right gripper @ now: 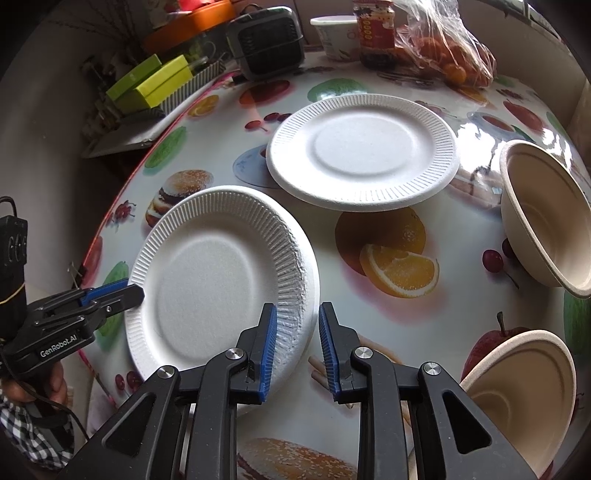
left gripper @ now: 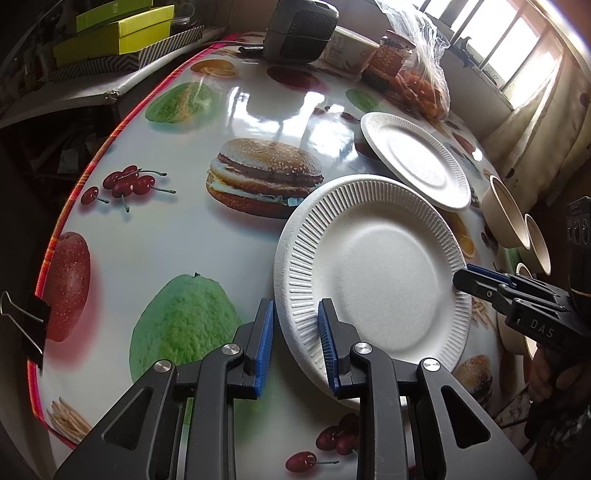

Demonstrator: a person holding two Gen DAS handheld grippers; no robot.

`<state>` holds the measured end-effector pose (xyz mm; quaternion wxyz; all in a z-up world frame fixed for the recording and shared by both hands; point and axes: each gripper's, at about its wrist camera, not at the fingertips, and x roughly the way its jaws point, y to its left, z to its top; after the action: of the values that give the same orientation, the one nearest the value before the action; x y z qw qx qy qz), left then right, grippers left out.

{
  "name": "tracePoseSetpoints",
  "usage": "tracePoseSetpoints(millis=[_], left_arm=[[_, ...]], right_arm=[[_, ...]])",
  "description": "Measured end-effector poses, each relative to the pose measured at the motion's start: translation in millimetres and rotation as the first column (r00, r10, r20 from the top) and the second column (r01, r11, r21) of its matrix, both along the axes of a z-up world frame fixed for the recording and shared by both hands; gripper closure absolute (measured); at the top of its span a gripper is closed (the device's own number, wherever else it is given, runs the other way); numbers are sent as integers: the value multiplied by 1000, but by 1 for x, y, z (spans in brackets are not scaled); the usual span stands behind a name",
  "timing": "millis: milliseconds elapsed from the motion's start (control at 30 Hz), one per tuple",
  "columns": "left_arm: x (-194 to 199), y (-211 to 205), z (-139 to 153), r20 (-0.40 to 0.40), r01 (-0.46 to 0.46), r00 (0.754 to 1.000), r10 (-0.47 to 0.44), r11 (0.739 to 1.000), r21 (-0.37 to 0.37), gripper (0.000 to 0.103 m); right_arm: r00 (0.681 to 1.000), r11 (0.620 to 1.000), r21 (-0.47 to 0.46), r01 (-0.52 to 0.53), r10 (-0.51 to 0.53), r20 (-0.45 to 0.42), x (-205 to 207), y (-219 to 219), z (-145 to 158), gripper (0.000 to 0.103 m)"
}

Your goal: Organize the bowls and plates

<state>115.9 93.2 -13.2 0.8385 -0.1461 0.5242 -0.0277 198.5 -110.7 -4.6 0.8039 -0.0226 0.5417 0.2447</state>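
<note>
Left tongs (left gripper: 295, 332) pinched narrow on near plate (left gripper: 380, 273) rim; right tongs (right gripper: 295, 332) barely apart around opposite rim, grip unclear. Keep level, lower squarely onto far plate (right gripper: 362, 151).

Two white plates (right gripper: 221, 273) (right gripper: 364, 149) lie on the table (right gripper: 369, 295): one near left, one farther off. Two tan bowls (right gripper: 546, 218) (right gripper: 524, 398) show in the right wrist view, at right, one far and one near; the left wrist view shows three bowl rims (left gripper: 504, 210) (left gripper: 537, 242) (left gripper: 524, 269) in a row at far right. At the far edge stand one jar (right gripper: 373, 31), one cup (right gripper: 336, 35), one bag (right gripper: 450, 48) and one black box (right gripper: 267, 44). Two green boxes (right gripper: 155, 83) lie off the table, far left.
</note>
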Motion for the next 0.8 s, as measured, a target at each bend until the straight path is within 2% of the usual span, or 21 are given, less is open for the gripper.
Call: tracePoseSetpoints(millis=[333, 400, 600, 800], left_arm=[[1, 4, 1, 1, -10, 1000, 10, 1000, 6, 76], [0, 6, 1, 1, -17, 1000, 17, 1000, 16, 69], [1, 15, 8, 15, -38, 999, 37, 999, 30, 67], [13, 13, 30, 63, -24, 998, 21, 998, 52, 62]], right_arm=[[1000, 1000, 2, 14, -14, 5, 1, -4, 1, 70], [1000, 1000, 2, 15, -15, 14, 0, -5, 3, 64], [998, 1000, -7, 23, -22, 63, -3, -10, 13, 60], [990, 999, 8, 50, -50, 130, 2, -25, 34, 52]])
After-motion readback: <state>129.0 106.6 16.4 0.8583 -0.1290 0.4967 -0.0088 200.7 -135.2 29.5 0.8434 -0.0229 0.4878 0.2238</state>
